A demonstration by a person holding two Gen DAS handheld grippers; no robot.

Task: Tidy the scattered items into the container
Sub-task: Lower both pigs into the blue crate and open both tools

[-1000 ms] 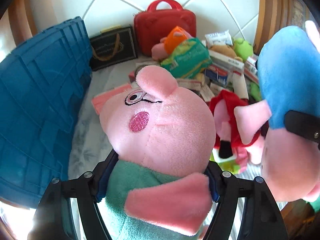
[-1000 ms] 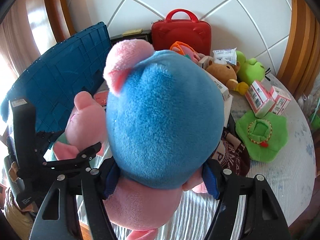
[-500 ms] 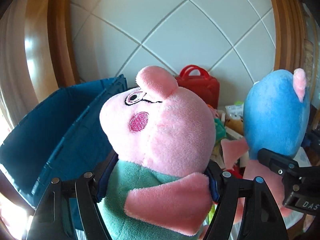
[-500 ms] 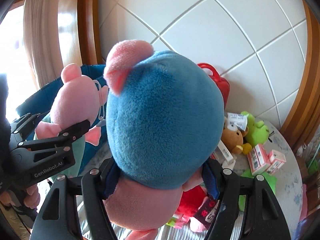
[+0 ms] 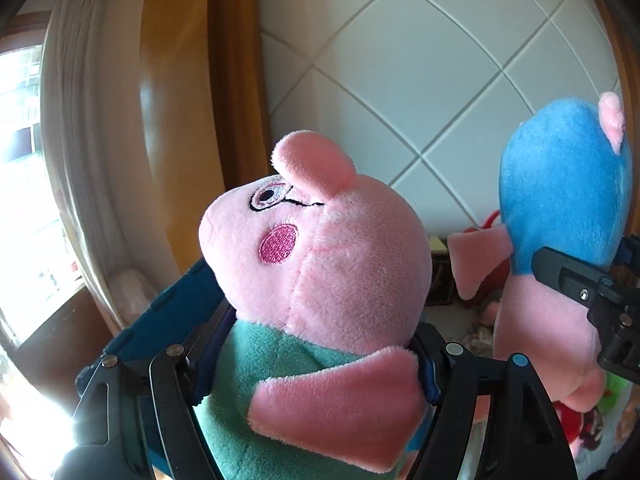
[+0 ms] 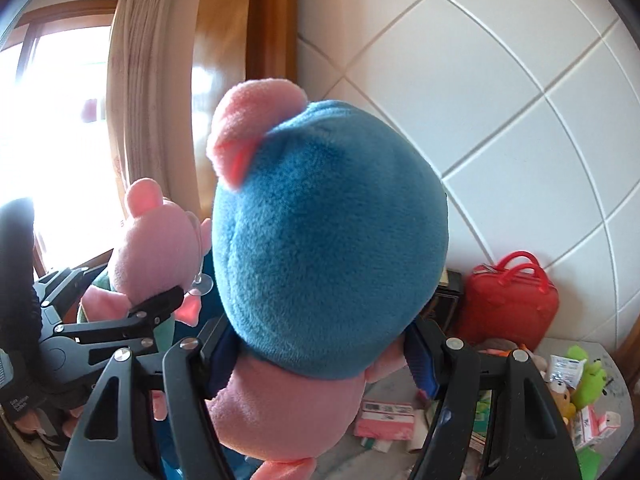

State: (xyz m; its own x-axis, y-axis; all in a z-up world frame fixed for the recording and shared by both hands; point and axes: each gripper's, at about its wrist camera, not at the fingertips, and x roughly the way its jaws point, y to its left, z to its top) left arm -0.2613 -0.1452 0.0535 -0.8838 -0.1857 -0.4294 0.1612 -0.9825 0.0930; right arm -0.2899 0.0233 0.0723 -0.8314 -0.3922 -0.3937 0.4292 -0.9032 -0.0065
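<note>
The left gripper (image 5: 316, 364) has its fingers clamped on the green-shirted pig plush (image 5: 316, 264) at the chest, holding it in the air just above the blue container (image 5: 168, 316). The right gripper (image 6: 320, 356) fingers are clamped on the blue-shirted pig plush (image 6: 328, 240), beside the container on its far side from the window. Both toys look light, soft and squashy; the stuffed torso seems the safest hold, since limbs would likely flop.

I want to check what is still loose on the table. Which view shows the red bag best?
The right wrist view: the red bag stands unobstructed against the wall, handles visible. The left wrist view shows only a red sliver behind the blue plush.
</note>
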